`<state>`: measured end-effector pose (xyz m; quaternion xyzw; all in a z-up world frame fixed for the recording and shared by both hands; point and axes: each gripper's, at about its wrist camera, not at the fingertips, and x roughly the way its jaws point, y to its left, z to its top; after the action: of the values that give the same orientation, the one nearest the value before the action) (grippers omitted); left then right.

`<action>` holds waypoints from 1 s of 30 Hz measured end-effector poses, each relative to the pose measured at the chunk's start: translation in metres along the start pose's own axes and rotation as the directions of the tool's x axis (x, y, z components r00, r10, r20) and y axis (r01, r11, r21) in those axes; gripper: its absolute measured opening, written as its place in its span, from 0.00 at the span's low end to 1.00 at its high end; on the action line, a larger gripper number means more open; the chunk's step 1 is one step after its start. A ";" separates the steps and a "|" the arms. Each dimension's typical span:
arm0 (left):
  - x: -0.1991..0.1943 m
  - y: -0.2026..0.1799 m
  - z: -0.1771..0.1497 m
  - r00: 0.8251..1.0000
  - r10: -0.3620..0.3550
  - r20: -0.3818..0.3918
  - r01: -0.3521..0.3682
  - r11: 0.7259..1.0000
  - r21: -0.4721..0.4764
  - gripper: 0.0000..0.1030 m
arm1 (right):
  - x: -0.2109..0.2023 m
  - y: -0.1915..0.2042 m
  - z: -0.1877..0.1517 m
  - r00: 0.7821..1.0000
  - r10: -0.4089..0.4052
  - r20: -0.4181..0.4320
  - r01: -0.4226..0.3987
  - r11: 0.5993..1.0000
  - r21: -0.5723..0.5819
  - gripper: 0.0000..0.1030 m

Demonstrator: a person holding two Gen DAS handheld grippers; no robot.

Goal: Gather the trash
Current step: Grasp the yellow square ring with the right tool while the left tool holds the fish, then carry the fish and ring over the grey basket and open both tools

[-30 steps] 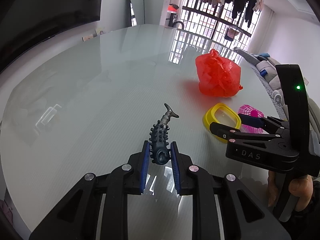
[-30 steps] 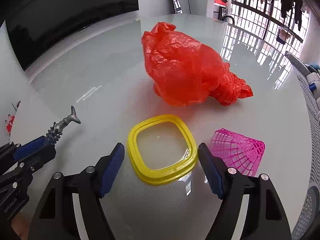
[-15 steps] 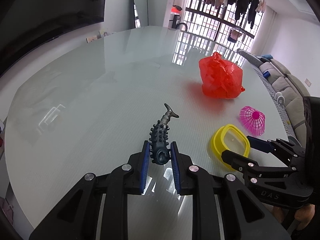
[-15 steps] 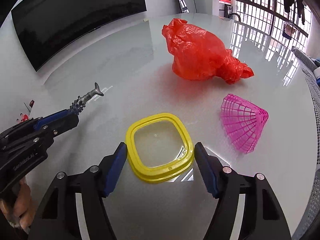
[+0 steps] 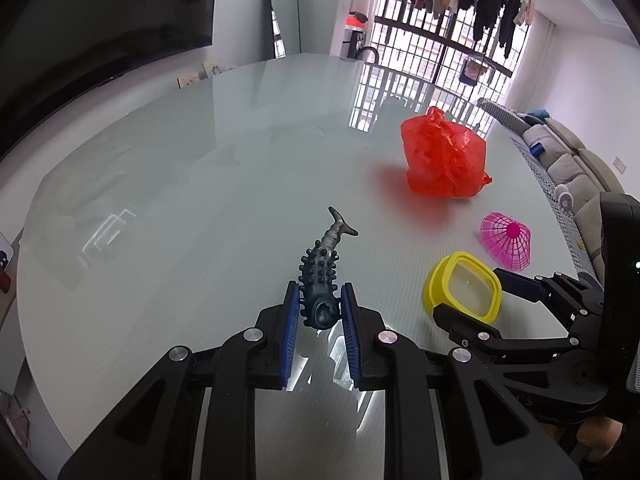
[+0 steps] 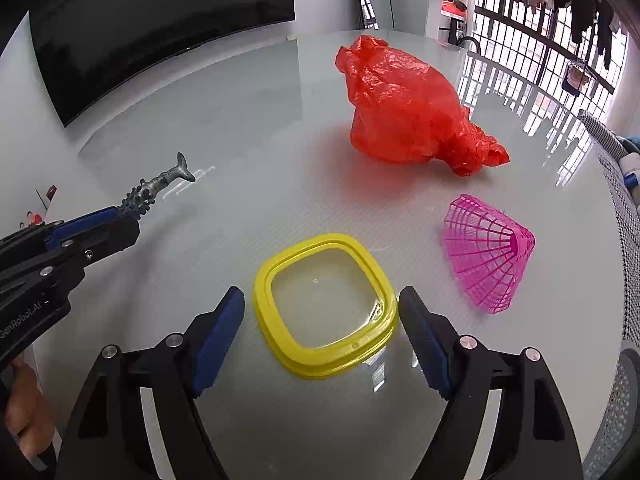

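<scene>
Two grippers are working this round glass table (image 5: 160, 200), and we are carrying one piece of trash already. Our left gripper (image 5: 320, 312) is clamping its blue pads (image 5: 291, 320) narrow on the thick end of a knobbly grey fish toy (image 5: 322, 280), tail pointing out ahead and lifted off the glass. Our right gripper (image 6: 320, 320) is hanging wide, one finger on each side of the yellow-rimmed lid (image 6: 326, 304), which is lying flat on the table. Beyond it, the red plastic bag (image 6: 408, 108) is sitting bunched up, and the pink mesh cone (image 6: 490, 254) is lying on its side near the lid.

We are judging the risks now. That lid is thin and flat on slick glass, so closing on it could just skate it forward or pinch only the rim and let it flip away. The fish is held by one end alone, so a quick swing could pivot it loose. And we cannot tell whether the bag has an open mouth, so dropping anything in one-handed could push the bag aside.
</scene>
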<state>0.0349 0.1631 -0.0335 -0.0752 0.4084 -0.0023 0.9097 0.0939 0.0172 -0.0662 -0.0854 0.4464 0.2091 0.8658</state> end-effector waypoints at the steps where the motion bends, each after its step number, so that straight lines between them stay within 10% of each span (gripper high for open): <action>1: 0.000 -0.001 0.000 1.000 0.001 0.000 -0.001 1.000 0.001 0.20 | 0.001 0.002 -0.001 1.000 -0.011 0.004 0.011 1.000 -0.003 0.69; 16: -0.016 -0.050 0.000 0.999 -0.046 0.008 0.045 0.996 0.080 0.20 | -0.065 -0.059 -0.039 0.995 0.006 0.100 -0.024 0.984 0.179 0.66; 30: -0.012 -0.214 -0.019 0.959 -0.267 -0.090 0.282 0.907 0.313 0.20 | -0.164 -0.205 -0.155 0.966 -0.248 0.079 0.181 0.857 0.482 0.66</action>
<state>0.0252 -0.0501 -0.0072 0.0178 0.4082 -0.1985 0.8908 -0.0150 -0.2653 -0.0326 0.0926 0.4104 0.0020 0.9072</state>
